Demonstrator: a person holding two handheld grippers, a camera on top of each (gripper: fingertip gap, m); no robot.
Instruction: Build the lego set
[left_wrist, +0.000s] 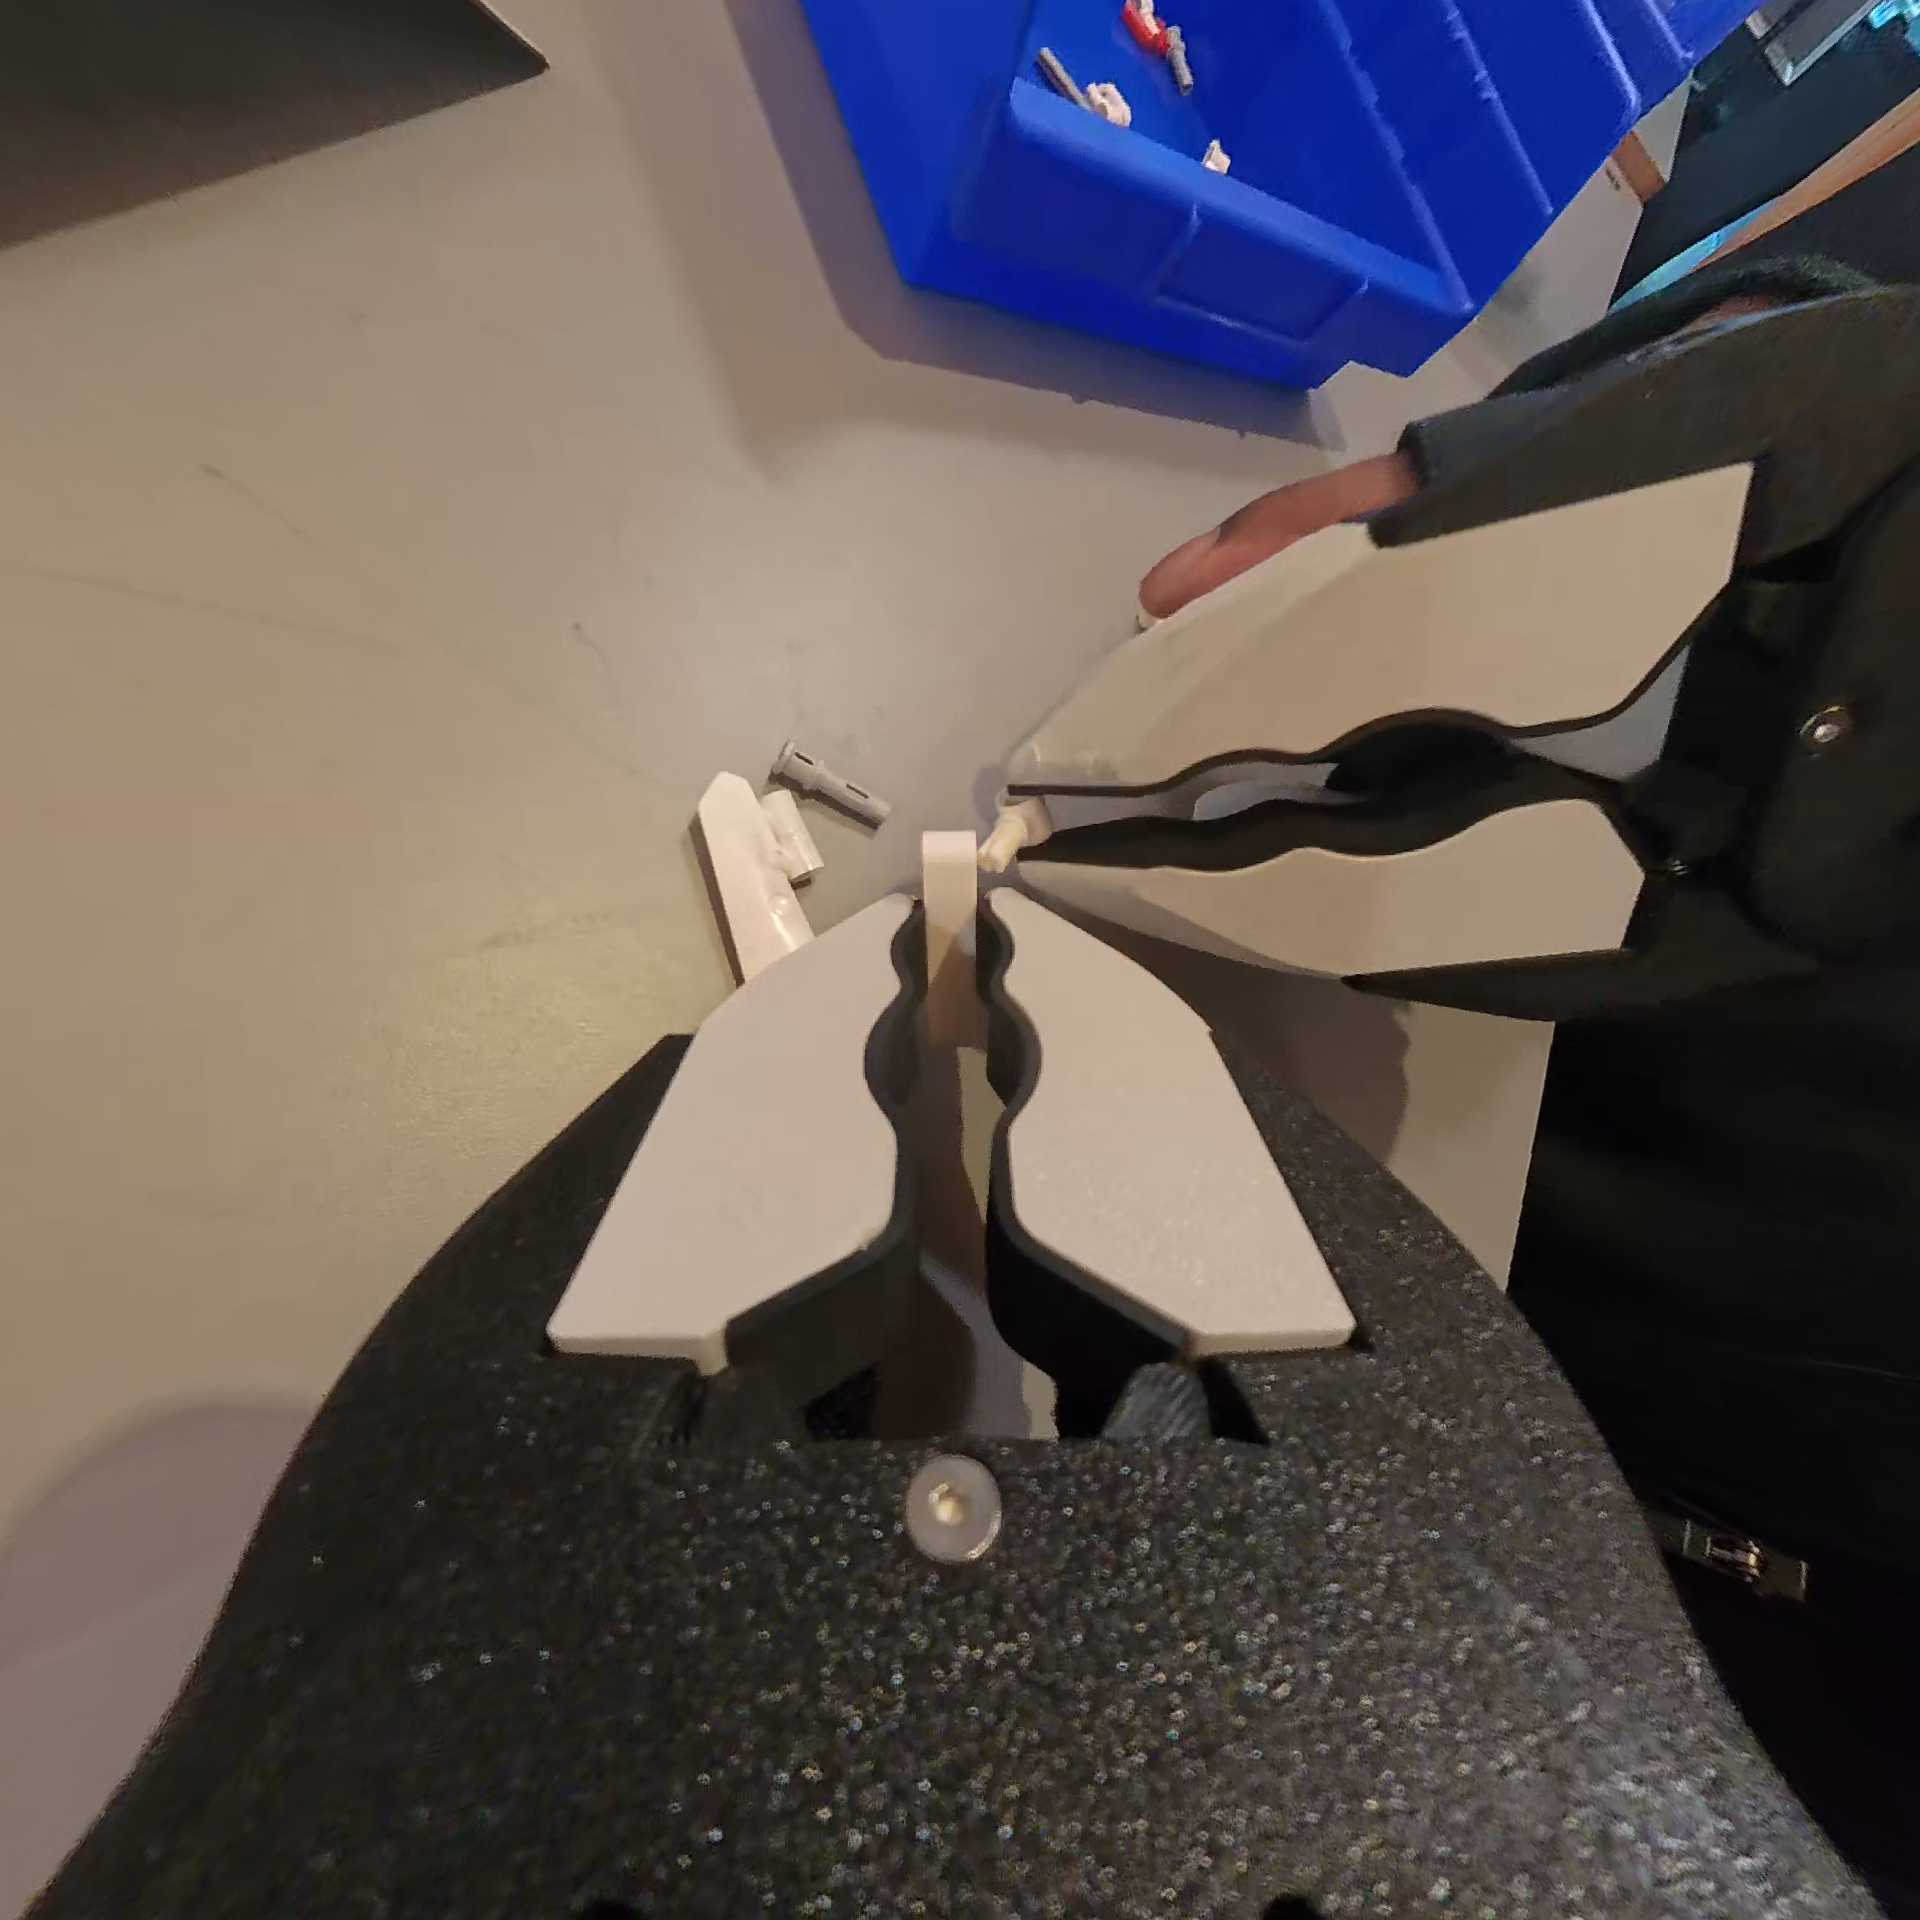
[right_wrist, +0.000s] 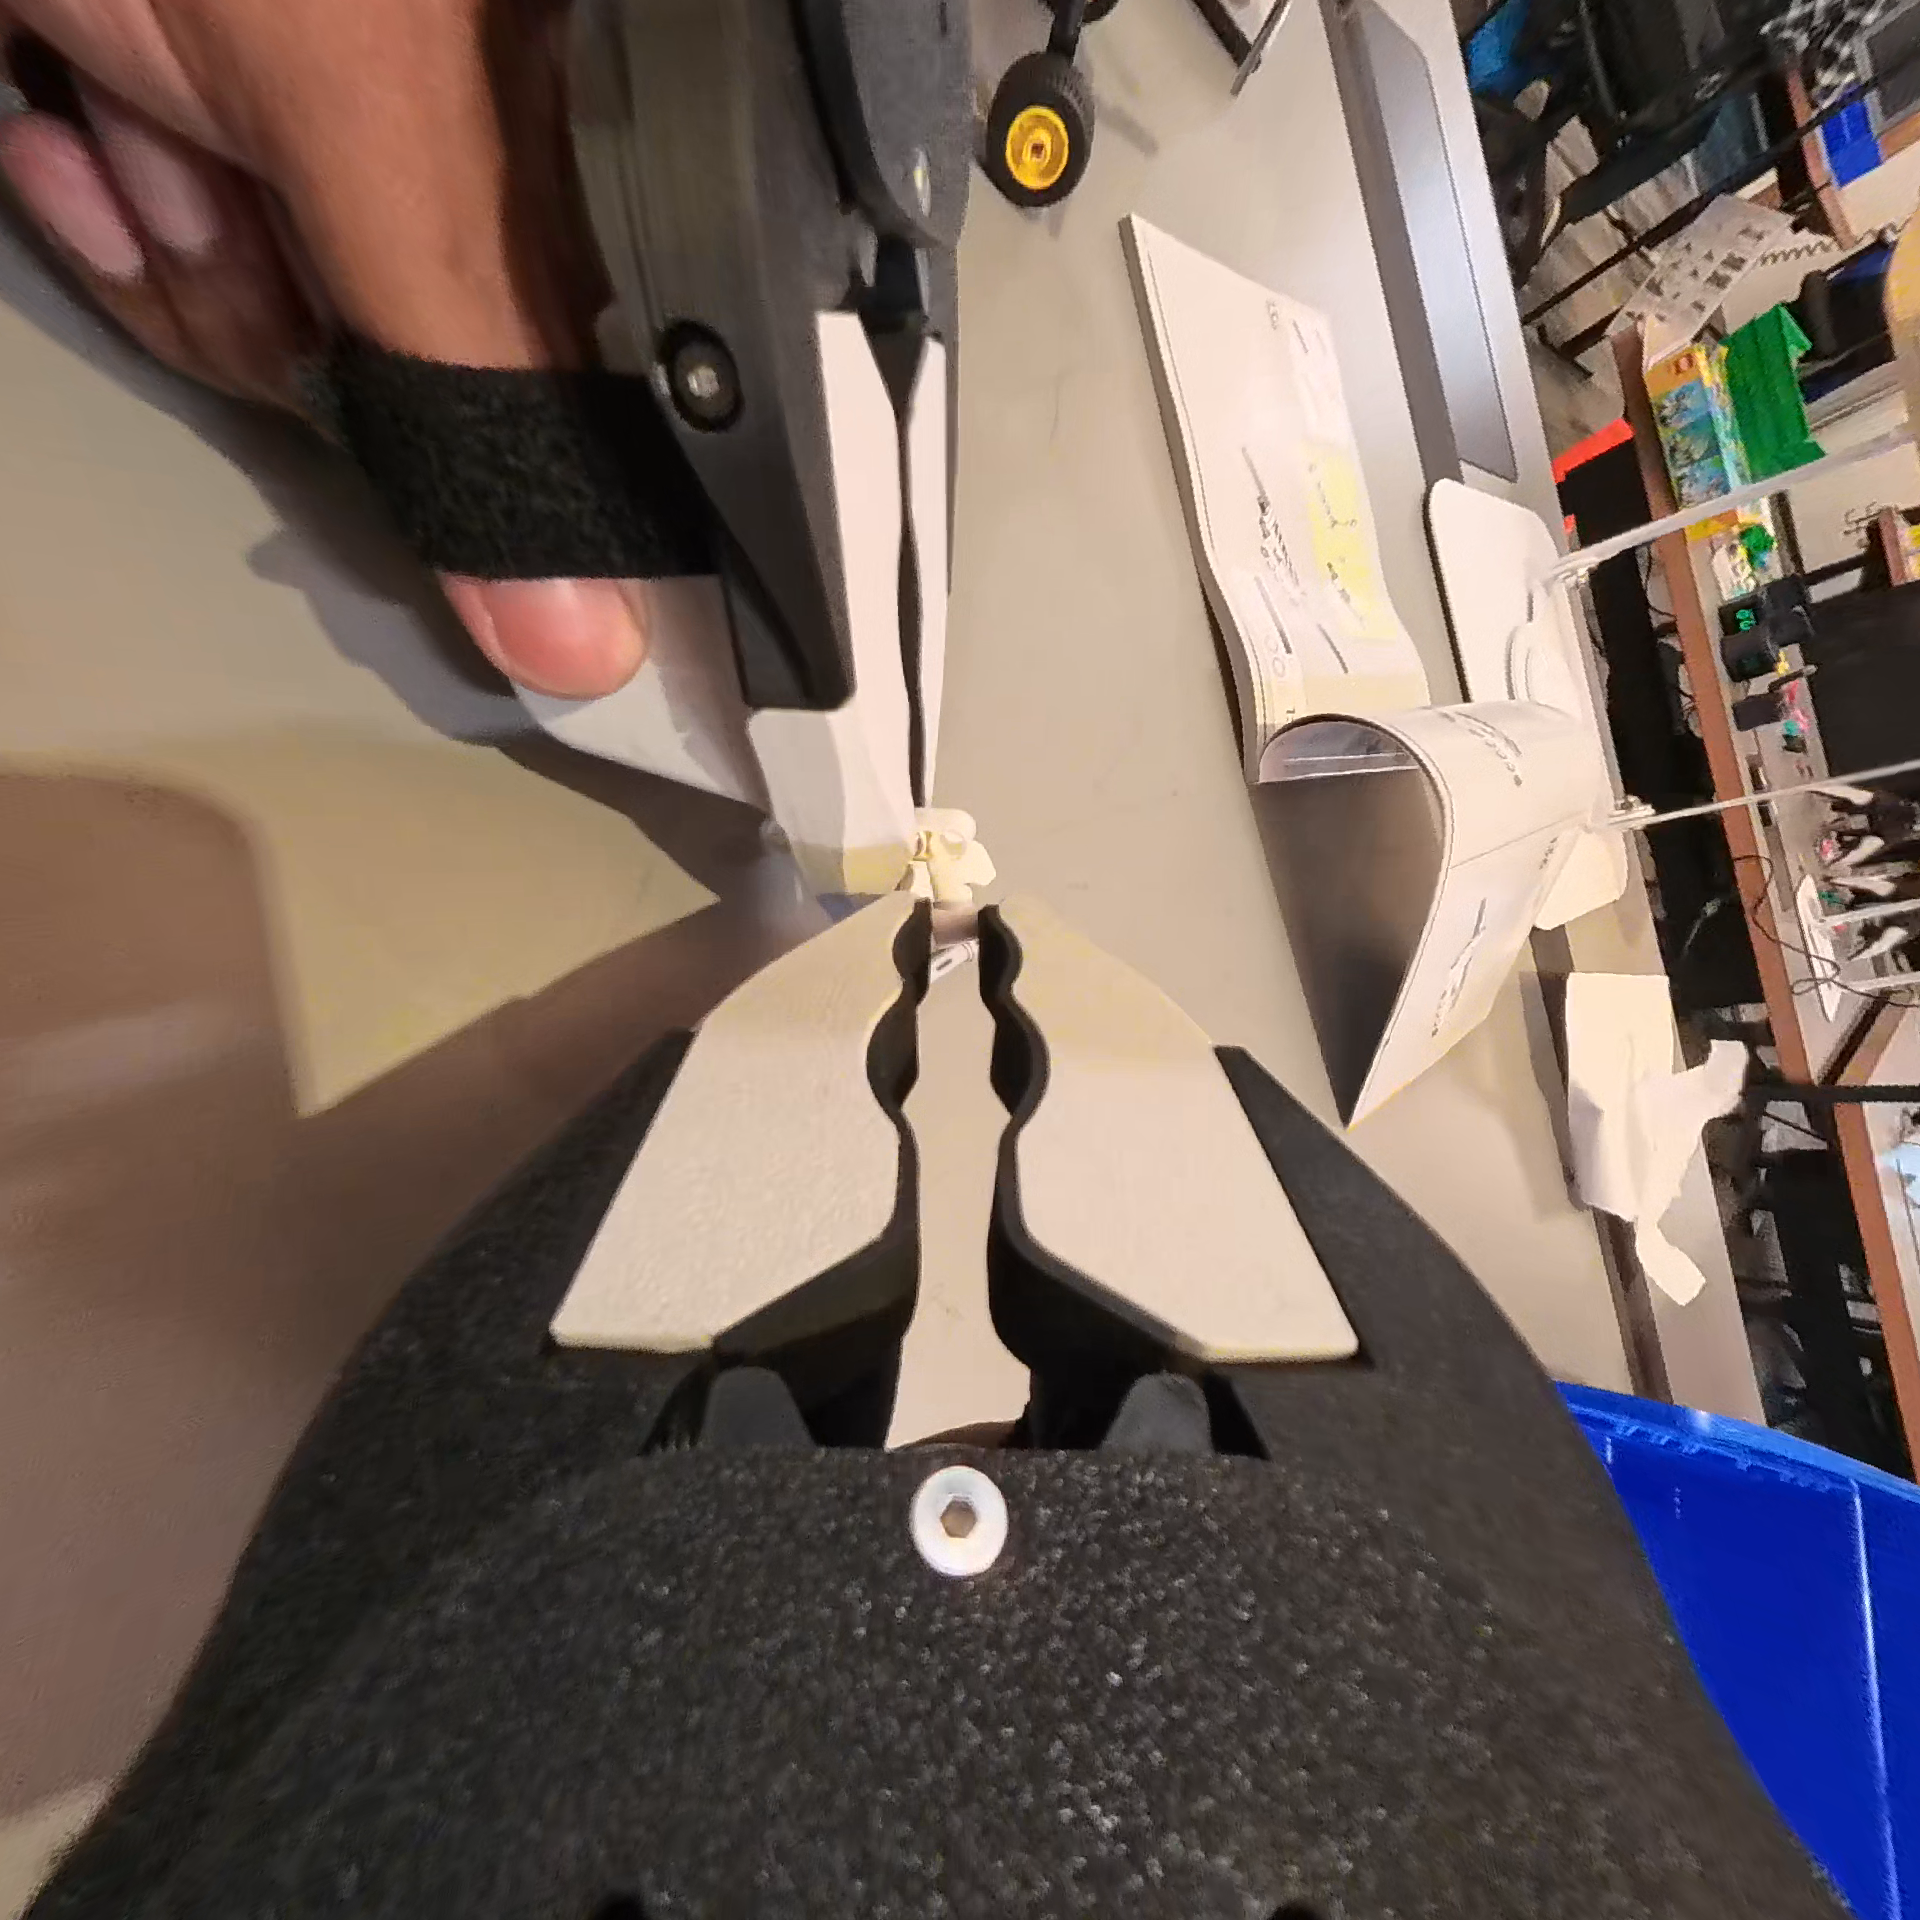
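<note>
My left gripper is shut on a flat white beam that stands edge-on and sticks out past the fingertips. My right gripper is shut on a small white pin. In the left wrist view the right gripper comes in from the right and its pin is right at the beam's tip. In the right wrist view the left gripper comes down from above with the white beam's end touching the pin. A hand holds each gripper.
On the grey table lie another white beam with a connector and a grey pin. A blue bin with small parts stands behind. An open booklet, a yellow wheel and crumpled paper lie beyond. Less than 4 cm separates the two grippers' tips.
</note>
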